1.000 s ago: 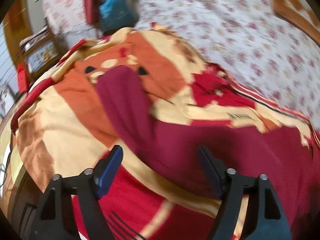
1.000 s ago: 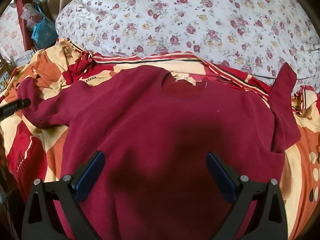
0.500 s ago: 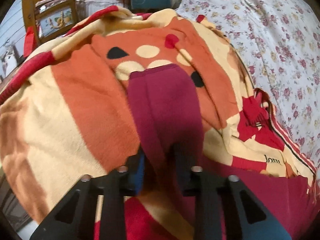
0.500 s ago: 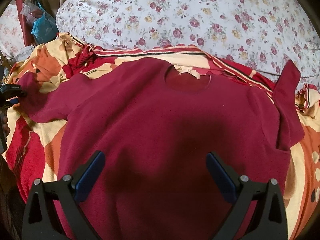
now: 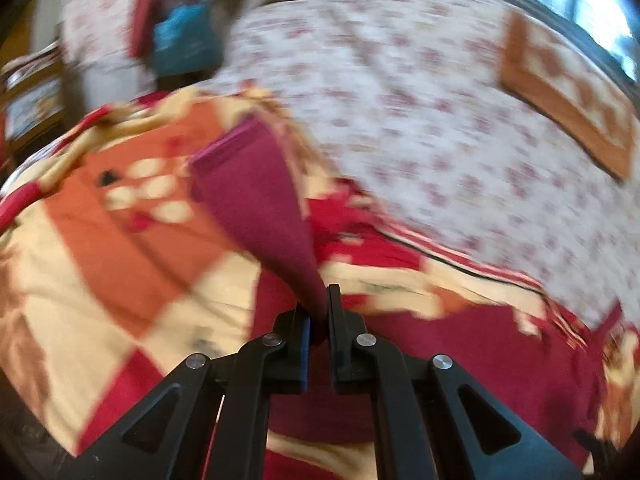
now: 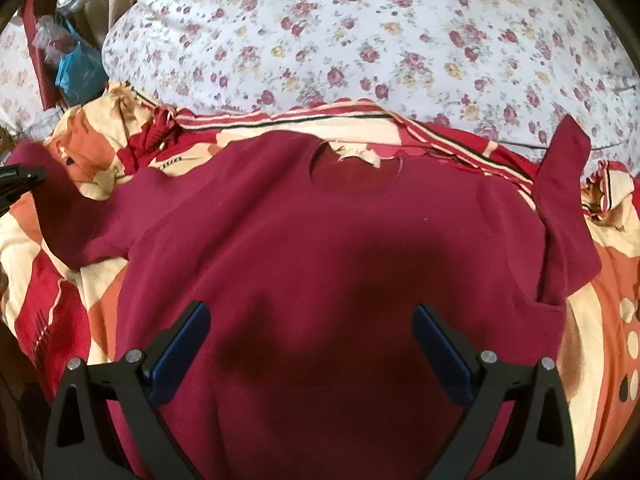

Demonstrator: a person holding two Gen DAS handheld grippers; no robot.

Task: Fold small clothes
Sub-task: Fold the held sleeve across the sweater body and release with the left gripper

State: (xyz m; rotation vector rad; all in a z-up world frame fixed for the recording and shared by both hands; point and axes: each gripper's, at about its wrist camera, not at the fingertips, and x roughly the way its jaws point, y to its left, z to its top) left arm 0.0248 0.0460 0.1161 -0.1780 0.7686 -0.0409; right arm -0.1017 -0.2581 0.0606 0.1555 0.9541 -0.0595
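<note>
Garment: a maroon sweater (image 6: 328, 264) is lying face up and spread flat on a patterned blanket (image 6: 44, 300), neckline pointing away from the right wrist camera toward the floral bedding (image 6: 380, 40).
Left gripper: the left gripper (image 5: 318, 322) is pinching the left sleeve (image 5: 256, 200) between nearly closed jaws; the sleeve is fanning out from the pinch to its cuff. This view is motion-blurred, so finer detail is not readable.
Right gripper: the right gripper (image 6: 312, 340) is hanging over the sweater's lower body with its jaws spread wide, holding nothing.
Progress: judged early. The body is showing no fold; the left sleeve is only being gripped, not laid across the chest. The right sleeve (image 6: 560, 208) is already lying doubled back along the side seam.
Remaining: probably both sleeves going inward, then the body being folded in half or thirds.
Materials: the sweater is looking like a soft, matte, fairly thick knit with a round collar; it is draping without sharp creases. The blanket is printing in red, orange and cream blocks, slightly rumpled at its edges.
Handling note: the fabric is likely sagging and sliding if lifted by one point only.
</note>
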